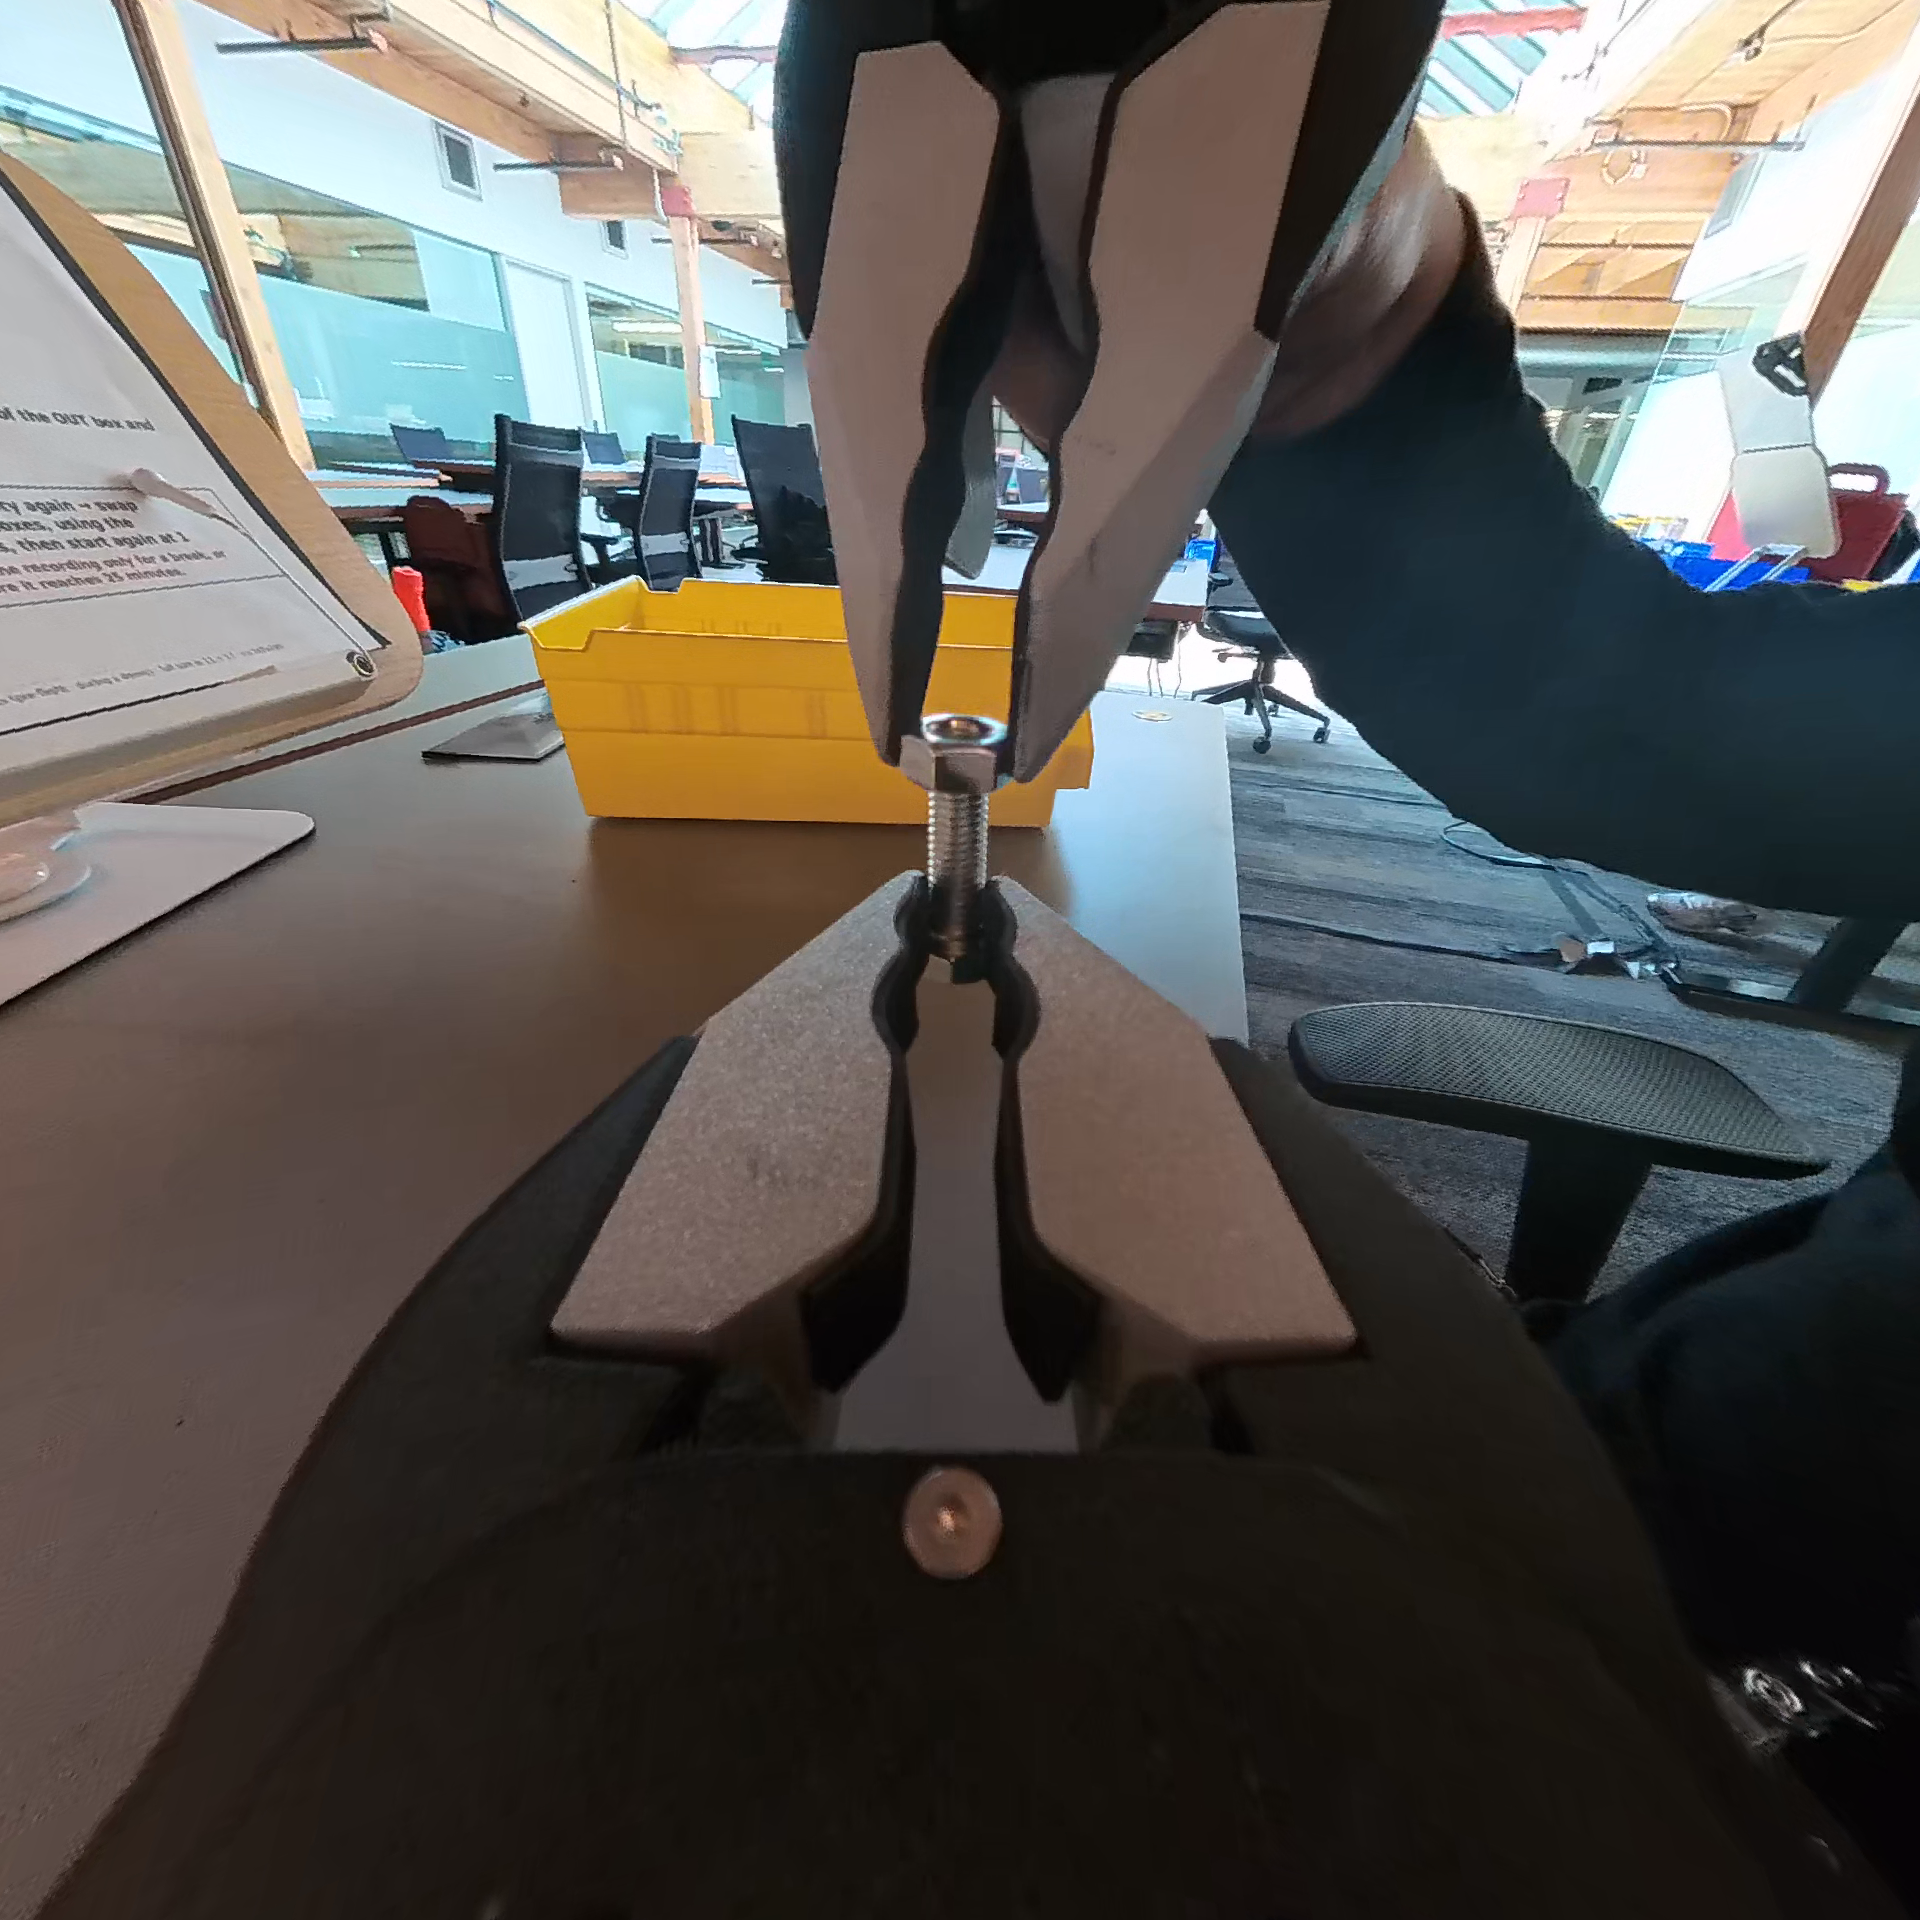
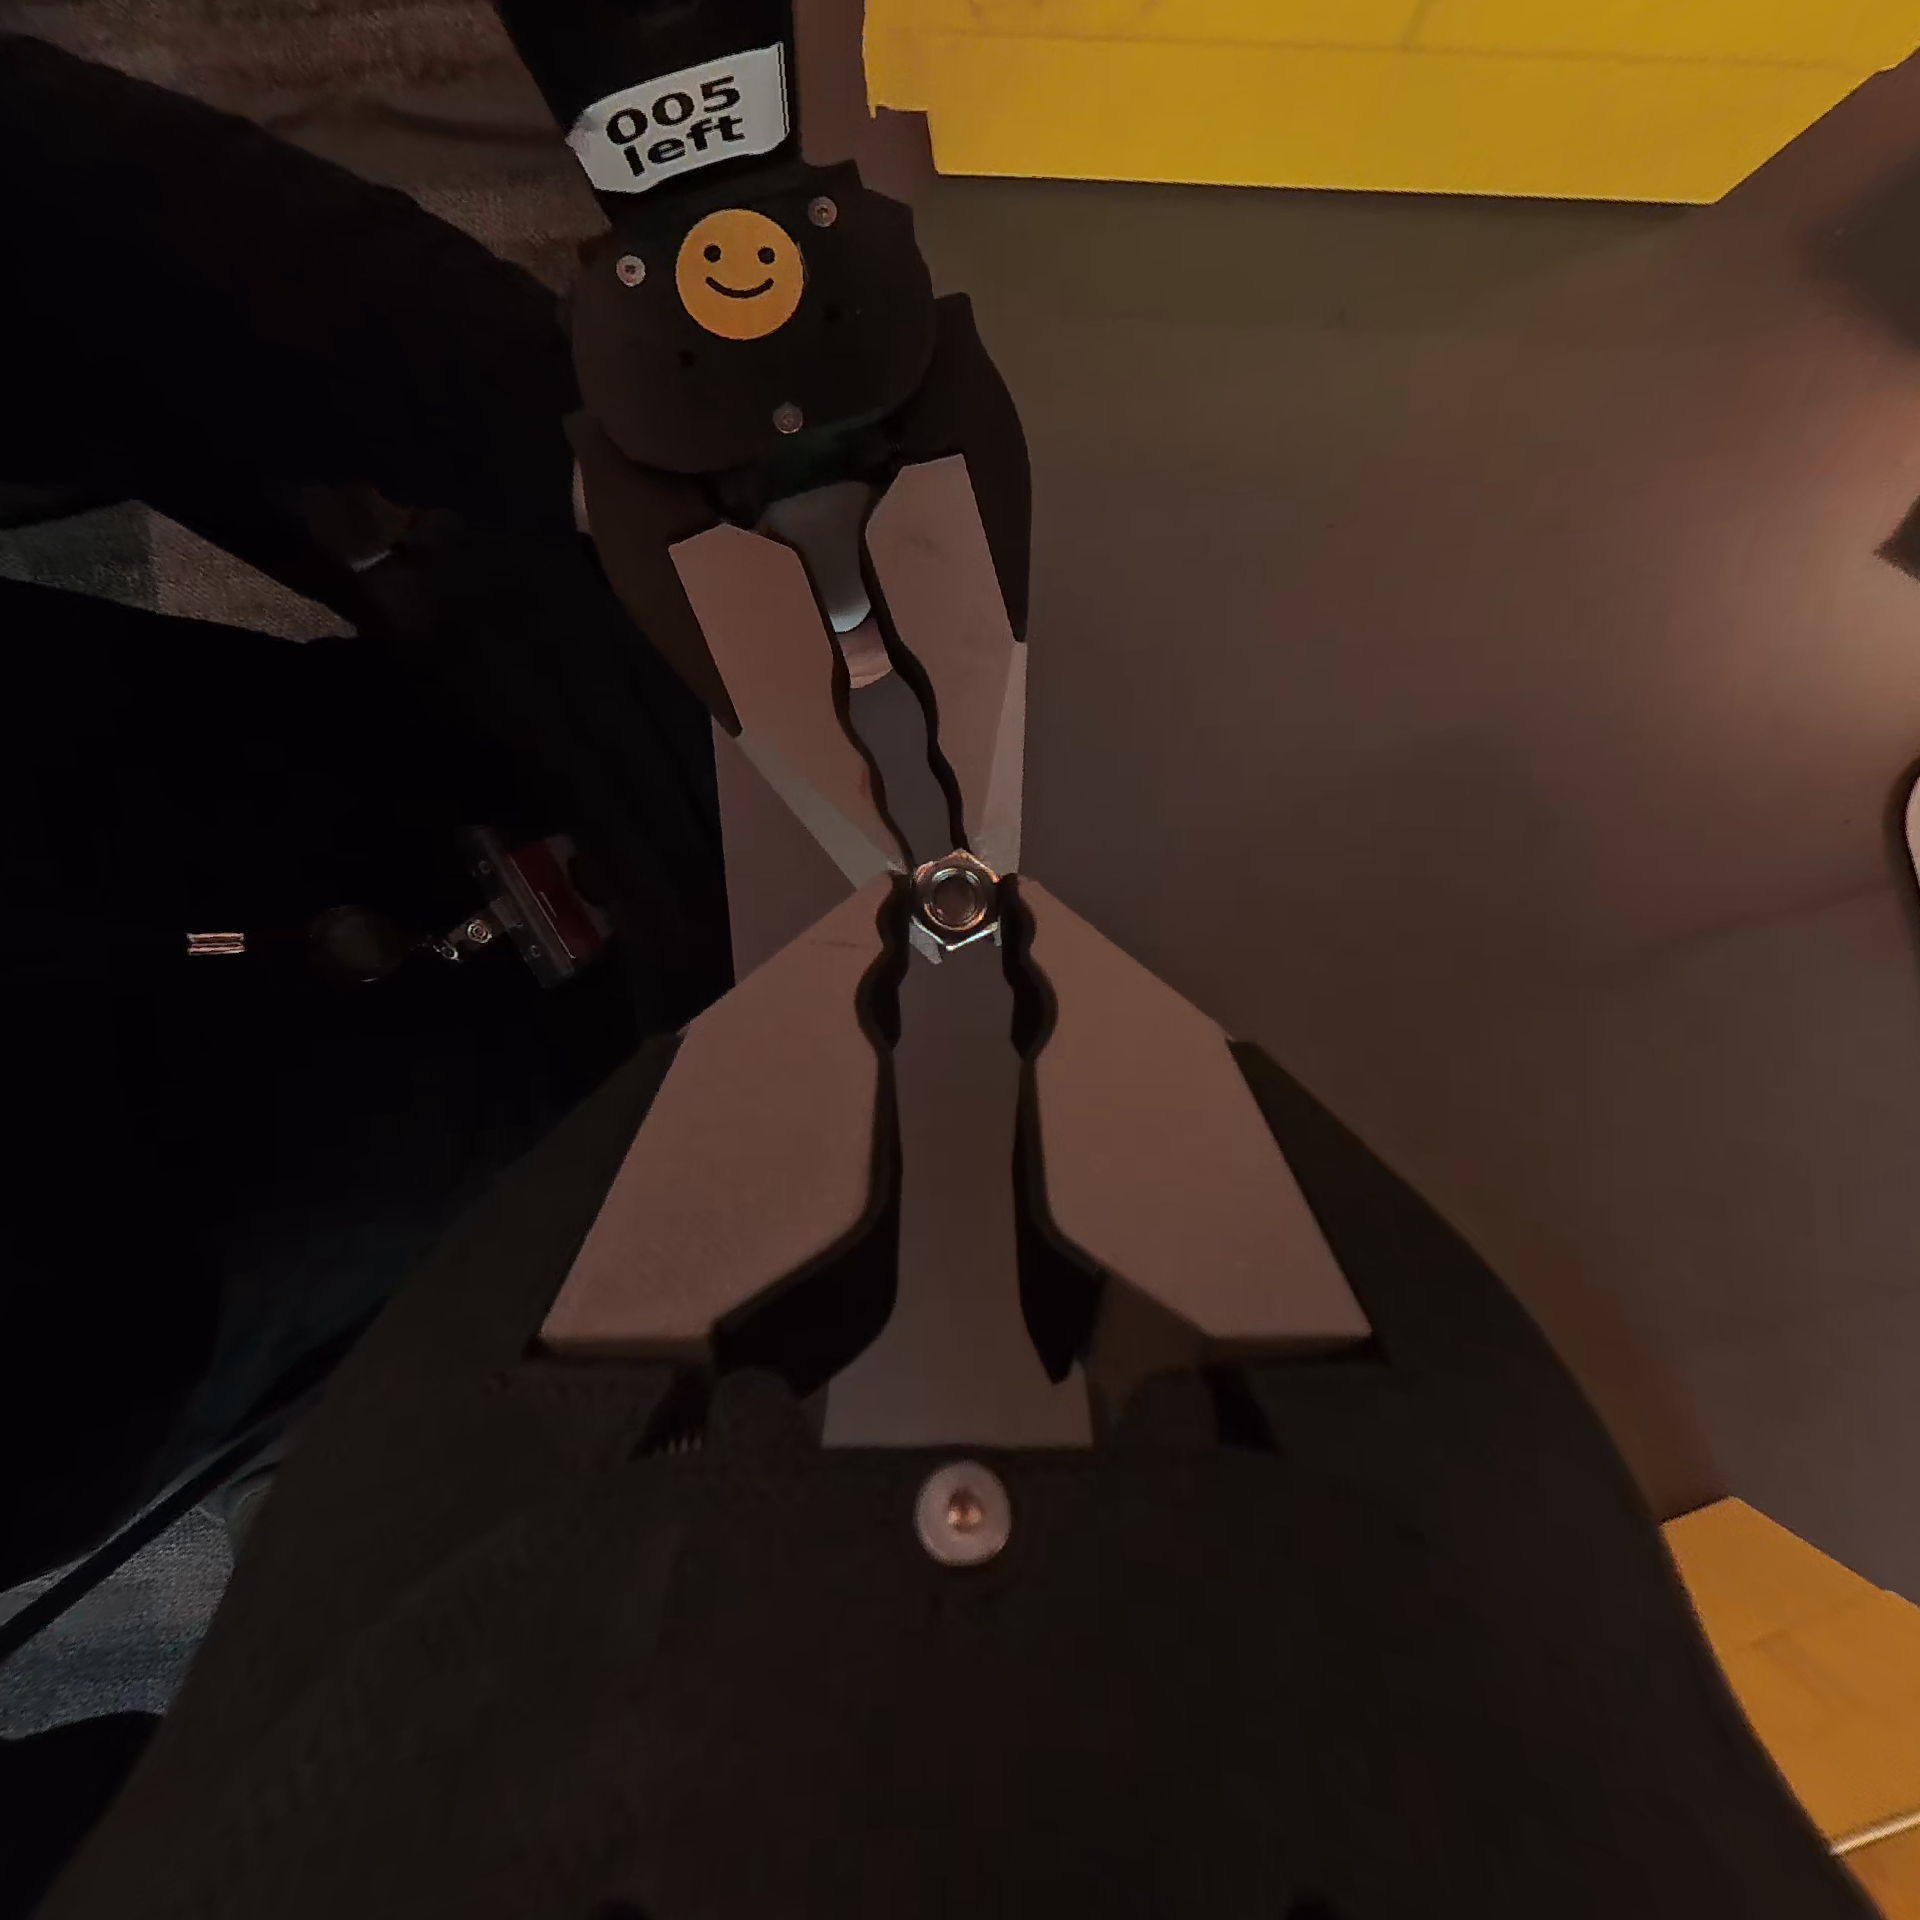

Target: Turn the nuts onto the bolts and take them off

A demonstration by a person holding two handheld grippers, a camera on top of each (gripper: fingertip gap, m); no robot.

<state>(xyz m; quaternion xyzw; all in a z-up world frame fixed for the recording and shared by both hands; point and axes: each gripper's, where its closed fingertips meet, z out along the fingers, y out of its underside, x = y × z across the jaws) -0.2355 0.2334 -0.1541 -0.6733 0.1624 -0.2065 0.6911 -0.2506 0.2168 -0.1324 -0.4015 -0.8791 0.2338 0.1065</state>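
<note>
Nut (image 1: 954, 755) — atop bolt (image 1: 954, 862), between right gripper (image 1: 956, 753) tips

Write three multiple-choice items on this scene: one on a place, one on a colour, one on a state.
1. Where is the nut?
A. at the bolt's top end
B. in the bin
C. on the table

2. What colour is the bin?
A. blue
B. yellow
C. red

3. How is the left gripper?
A. open, empty
B. shut on the bolt
C. shut on the nut

Key: 1 A, the nut sits on the thread's tip between the right gripper fingertips. 2 B, its walls are yellow. 3 B, its tips clamp the bolt's lower part.
</note>
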